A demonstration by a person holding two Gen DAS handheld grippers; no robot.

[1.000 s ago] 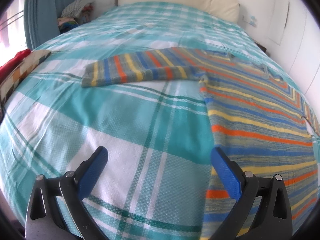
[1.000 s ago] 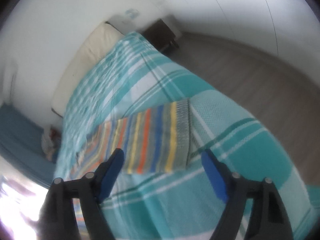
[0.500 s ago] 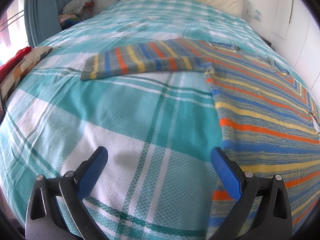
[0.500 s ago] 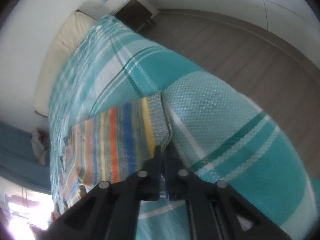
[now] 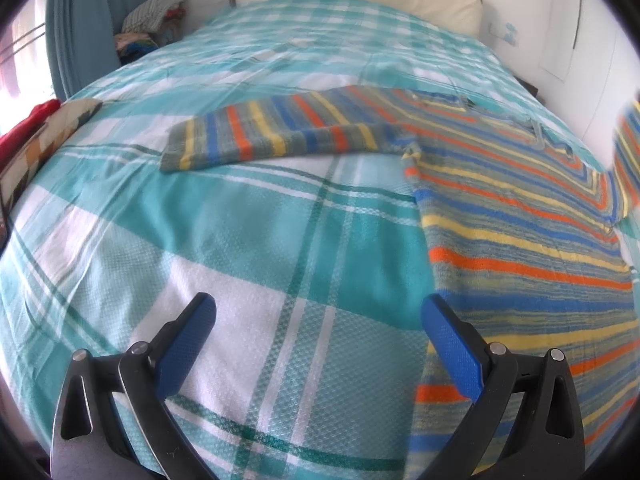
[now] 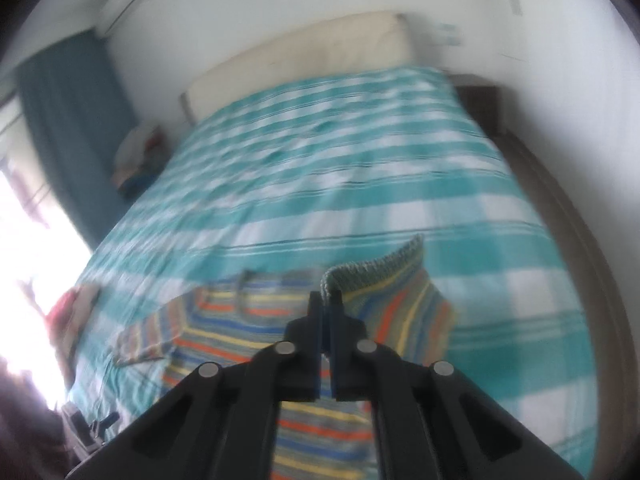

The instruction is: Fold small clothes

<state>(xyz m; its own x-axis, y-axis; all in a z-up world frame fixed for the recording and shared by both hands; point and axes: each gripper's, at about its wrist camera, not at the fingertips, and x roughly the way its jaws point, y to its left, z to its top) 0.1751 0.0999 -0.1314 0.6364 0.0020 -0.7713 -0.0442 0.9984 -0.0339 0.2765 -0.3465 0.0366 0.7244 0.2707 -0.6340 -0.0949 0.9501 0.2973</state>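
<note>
Right wrist view shows the right gripper (image 6: pixel 326 300) clamped on the striped sweater (image 6: pixel 240 320) cuff (image 6: pixel 376 268), so carry that sleeve flat across the body, while the left gripper (image 5: pixel 318 322) waits with jaws spread wide.

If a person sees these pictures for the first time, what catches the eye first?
The striped sweater stands out first, spread flat on the teal plaid bedspread with one sleeve stretched to the left. Next is the right gripper, shut on the cuff of the other sleeve and lifting it above the sweater. The left gripper hovers open over the bedspread.

Sweater (image 5: pixel 520 216) hem cut off; bedspread (image 6: pixel 320 168) perhaps motion-blurred.
</note>
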